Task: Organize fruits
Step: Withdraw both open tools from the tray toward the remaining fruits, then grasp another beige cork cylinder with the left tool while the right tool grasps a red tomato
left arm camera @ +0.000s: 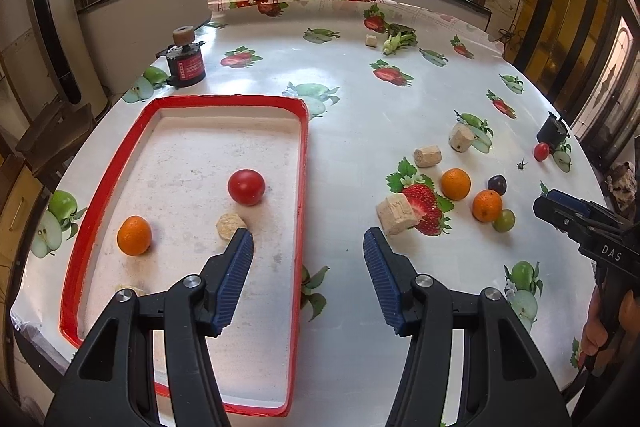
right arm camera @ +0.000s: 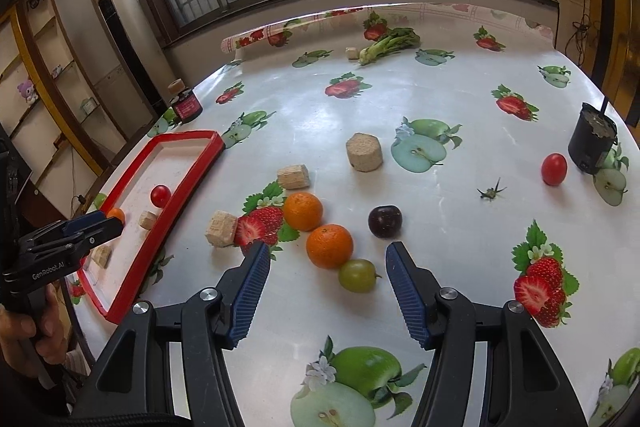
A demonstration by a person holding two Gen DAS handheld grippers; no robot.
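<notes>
A red-rimmed white tray [left arm camera: 302, 163] lies at the table's left; in it are a red tomato [left arm camera: 246, 187], an orange [left arm camera: 134, 235] and a cork block [left arm camera: 229, 226]. My left gripper [left arm camera: 308, 241] is open and empty above the tray's right rim. My right gripper [right arm camera: 325, 259] is open and empty, just short of an orange [right arm camera: 329, 246] and a green grape [right arm camera: 357, 275]. A second orange [right arm camera: 303, 211], a dark plum [right arm camera: 385, 221] and a small red tomato [right arm camera: 554, 169] lie on the table. The tray [right arm camera: 188, 183] also shows in the right wrist view.
Cork blocks [right arm camera: 364, 151] [right arm camera: 294, 175] [right arm camera: 221, 228] lie among the fruit. A black pot [right arm camera: 593, 143] stands at the right edge, a black-and-red jar [left arm camera: 185, 65] beyond the tray, a leafy vegetable [right arm camera: 386, 45] at the far side. A small green stem [right arm camera: 491, 191] lies near the plum.
</notes>
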